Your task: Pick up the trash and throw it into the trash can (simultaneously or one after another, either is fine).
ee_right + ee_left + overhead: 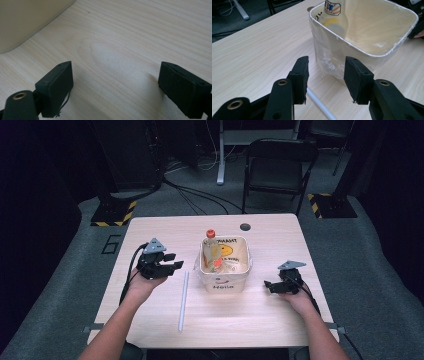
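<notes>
A white square tub (244, 275) lined with clear plastic stands mid-table. A bottle with an orange cap (211, 234) leans inside it, label up (332, 7). A white straw-like tube (183, 301) lies on the wood to the tub's left, running toward the front edge. My left gripper (175, 263) hovers left of the tub, open, with nothing between its pads; in its own view the tube (320, 106) passes just under the jaws (325, 75) and the tub's corner (329, 62) stands ahead. My right gripper (268, 286) rests on the table right of the tub, jaws wide open (115, 87) over bare wood.
The light wooden table (150, 227) has a round cable hole (245, 227) near its far edge. Beyond it a black folding chair (277, 170) and stands with yellow-black striped bases (115, 212) sit on grey carpet. The tub's side (25, 20) shows at the right gripper view's upper left.
</notes>
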